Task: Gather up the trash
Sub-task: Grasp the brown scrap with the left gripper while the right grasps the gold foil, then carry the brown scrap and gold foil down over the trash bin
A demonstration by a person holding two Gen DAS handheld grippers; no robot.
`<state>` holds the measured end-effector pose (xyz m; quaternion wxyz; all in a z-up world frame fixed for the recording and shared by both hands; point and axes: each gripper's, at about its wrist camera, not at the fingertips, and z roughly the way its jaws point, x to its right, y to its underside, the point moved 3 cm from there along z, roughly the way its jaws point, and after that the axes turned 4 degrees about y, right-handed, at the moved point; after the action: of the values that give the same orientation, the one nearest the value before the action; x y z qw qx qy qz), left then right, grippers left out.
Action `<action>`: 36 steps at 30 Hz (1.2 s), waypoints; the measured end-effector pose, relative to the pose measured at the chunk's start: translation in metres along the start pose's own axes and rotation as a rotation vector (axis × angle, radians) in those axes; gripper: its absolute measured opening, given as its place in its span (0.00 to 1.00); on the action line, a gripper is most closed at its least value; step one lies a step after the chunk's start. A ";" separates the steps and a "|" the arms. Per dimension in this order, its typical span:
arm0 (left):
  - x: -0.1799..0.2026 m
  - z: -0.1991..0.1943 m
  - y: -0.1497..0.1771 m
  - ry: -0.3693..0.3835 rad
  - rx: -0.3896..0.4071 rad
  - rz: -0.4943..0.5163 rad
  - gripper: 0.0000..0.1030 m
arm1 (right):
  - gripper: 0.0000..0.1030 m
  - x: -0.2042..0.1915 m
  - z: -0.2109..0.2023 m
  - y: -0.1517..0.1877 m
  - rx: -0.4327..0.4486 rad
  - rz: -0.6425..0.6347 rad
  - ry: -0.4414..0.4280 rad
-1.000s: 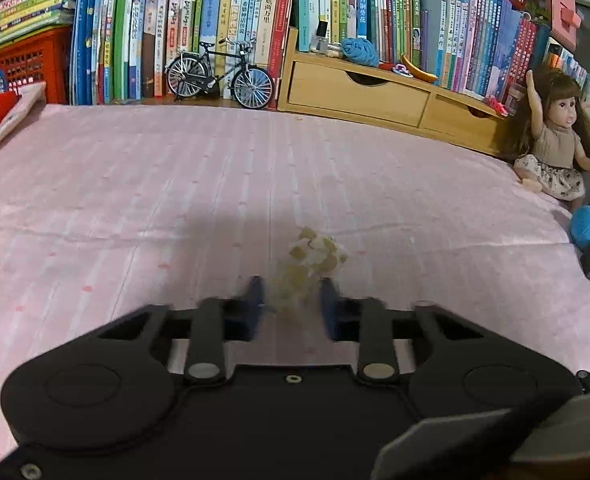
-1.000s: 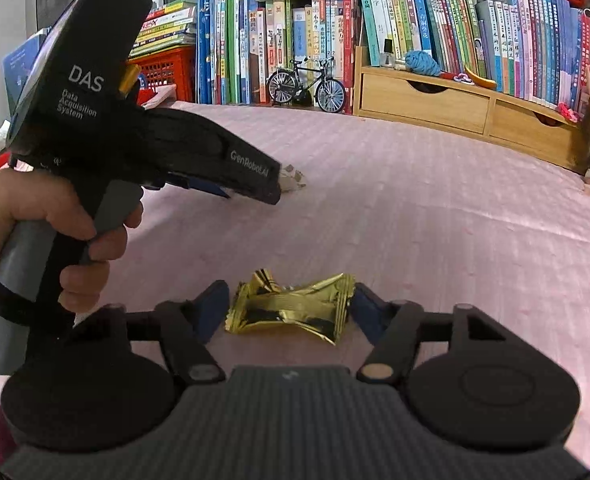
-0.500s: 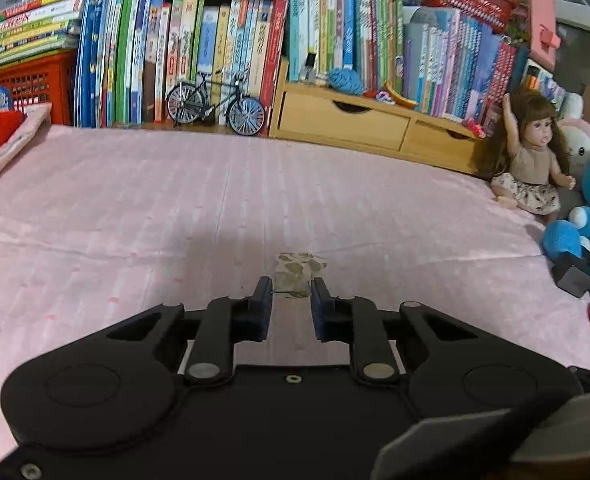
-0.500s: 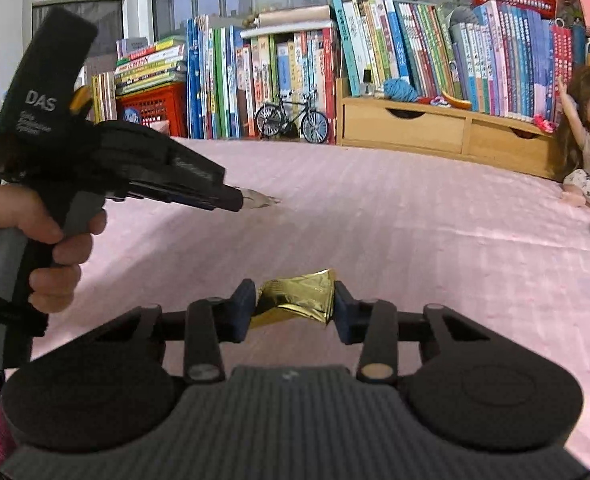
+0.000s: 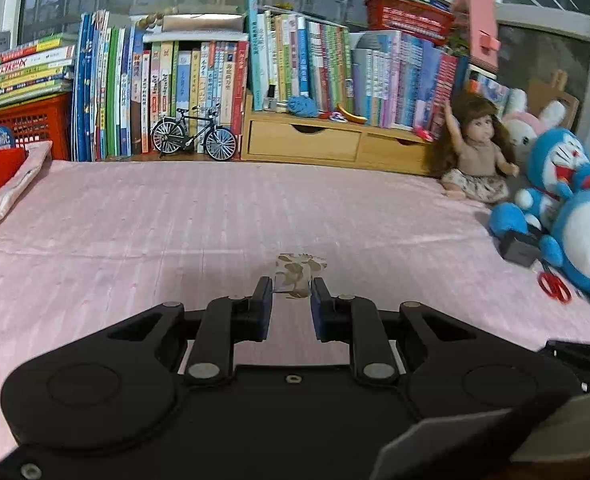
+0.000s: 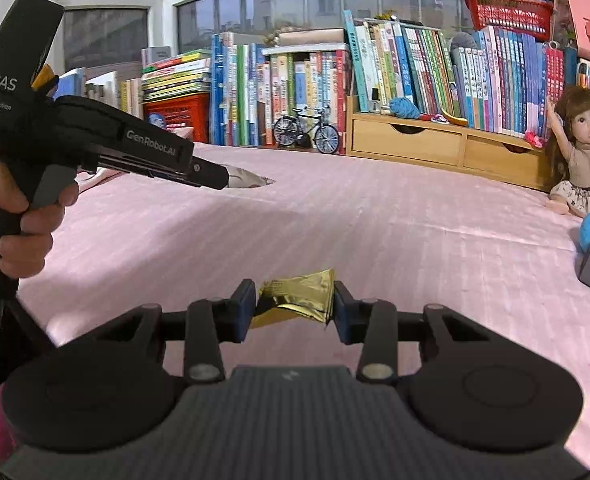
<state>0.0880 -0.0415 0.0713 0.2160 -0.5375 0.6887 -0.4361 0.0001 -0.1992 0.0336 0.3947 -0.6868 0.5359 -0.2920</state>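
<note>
Both pieces of trash are gripped and lifted clear of the pink sheet (image 6: 375, 220), so the carry-off seems next, and no bin is in view. The gold foil wrapper (image 6: 297, 296) sits crumpled between the right gripper (image 6: 293, 312), closed on its two ends. The left gripper (image 5: 292, 304), narrowed, pinches a beige patterned wrapper (image 5: 297, 274) jutting beyond its tips.

Gold wrapper (image 6: 297, 296) (pink striped sheet (image 6: 375, 220))
</note>
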 end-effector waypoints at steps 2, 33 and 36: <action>0.005 -0.015 0.009 0.006 0.002 0.027 0.19 | 0.44 -0.004 -0.011 0.004 0.003 -0.016 -0.008; 0.043 -0.136 0.144 0.096 -0.085 0.140 0.19 | 0.46 -0.055 -0.095 0.072 -0.061 -0.075 -0.090; 0.044 -0.142 0.164 0.101 -0.130 0.136 0.19 | 0.46 -0.062 -0.102 0.087 -0.090 -0.083 -0.089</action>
<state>-0.1263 -0.0228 0.0168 0.1746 -0.4798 0.7603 -0.4016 -0.1438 -0.1722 0.0138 0.3745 -0.7377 0.5017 -0.2528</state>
